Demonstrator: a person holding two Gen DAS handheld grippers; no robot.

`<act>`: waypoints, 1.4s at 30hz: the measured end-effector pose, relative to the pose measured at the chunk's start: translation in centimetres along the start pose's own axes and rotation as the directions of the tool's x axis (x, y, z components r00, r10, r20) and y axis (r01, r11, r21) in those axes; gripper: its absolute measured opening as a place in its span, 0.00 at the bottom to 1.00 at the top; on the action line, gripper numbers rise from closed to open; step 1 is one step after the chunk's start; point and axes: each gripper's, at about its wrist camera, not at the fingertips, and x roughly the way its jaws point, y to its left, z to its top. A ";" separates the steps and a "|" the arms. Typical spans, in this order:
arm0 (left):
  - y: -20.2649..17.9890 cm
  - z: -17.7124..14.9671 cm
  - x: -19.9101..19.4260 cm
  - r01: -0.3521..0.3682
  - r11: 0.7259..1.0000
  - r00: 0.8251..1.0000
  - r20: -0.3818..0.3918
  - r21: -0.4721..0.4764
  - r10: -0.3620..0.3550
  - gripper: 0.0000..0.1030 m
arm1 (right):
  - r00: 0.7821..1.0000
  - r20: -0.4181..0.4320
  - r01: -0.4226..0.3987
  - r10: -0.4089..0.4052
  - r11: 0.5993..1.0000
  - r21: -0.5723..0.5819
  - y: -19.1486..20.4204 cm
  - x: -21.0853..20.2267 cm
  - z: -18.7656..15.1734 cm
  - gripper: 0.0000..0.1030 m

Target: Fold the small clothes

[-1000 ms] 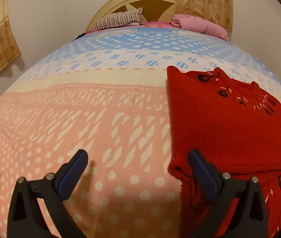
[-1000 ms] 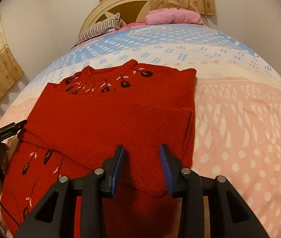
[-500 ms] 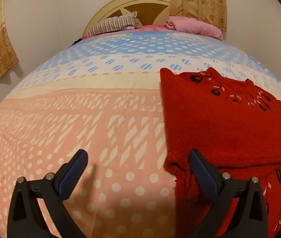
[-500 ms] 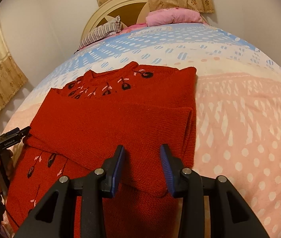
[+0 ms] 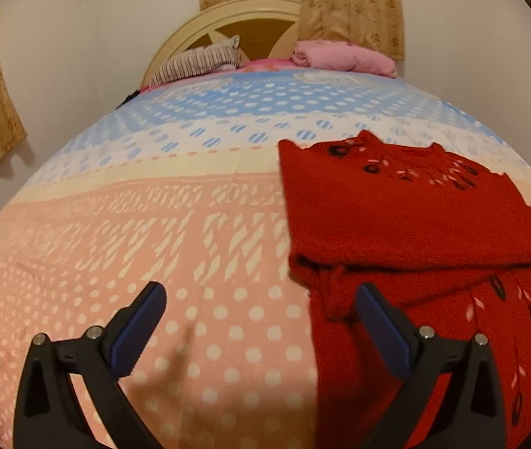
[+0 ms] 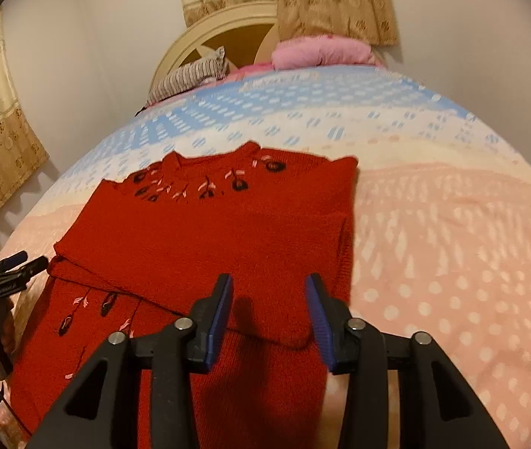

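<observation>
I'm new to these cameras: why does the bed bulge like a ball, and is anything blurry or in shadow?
Both views: fisheye lenses curve the bedspread into a dome, with dark corners. Left wrist view: soft, slightly blurred overall; the left gripper casts a faint shadow on the dots. Right wrist view: the right gripper shades the red sweater; the far bedspread looks smeared.

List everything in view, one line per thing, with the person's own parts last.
Red sweater: one, red with dark and pink embroidery, partly folded on the bed's near end.
Bedspread: one, pink, cream and blue with dots, covers the bed.
Striped pillow: one, brown-and-white stripes, by the headboard.
Pink bundle: one, pink, beside the striped pillow.
Headboard: one, cream, arched, against the wall.
Curtains: beige patterned, behind the headboard and on the side wall.
Left gripper: black, blue fingers, open over the sweater's edge.
Right gripper: black, blue fingers, open above the sweater.
</observation>
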 end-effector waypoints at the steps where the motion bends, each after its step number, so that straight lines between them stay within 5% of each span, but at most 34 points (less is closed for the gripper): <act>1: -0.2 -0.2 -0.5 -0.003 1.000 1.000 0.003 0.010 0.003 1.00 | 1.000 0.005 -0.002 0.002 1.000 0.000 0.2 -0.5 -0.2 0.51; 19: -1.8 -3.6 -7.0 0.070 0.994 0.997 0.015 0.079 -0.072 1.00 | 0.989 -0.118 -0.108 0.092 0.985 -0.136 6.3 -5.1 -6.7 0.52; 37: -1.3 -10.6 -11.3 0.119 0.988 0.992 -0.052 0.097 -0.114 1.00 | 0.988 -0.145 -0.060 0.046 0.994 -0.094 4.4 -9.3 -11.5 0.52; 42: -0.1 -11.7 -12.5 0.151 0.987 0.987 -0.067 0.053 -0.147 0.92 | 0.988 -0.149 -0.058 0.043 0.994 -0.096 4.6 -10.2 -12.4 0.53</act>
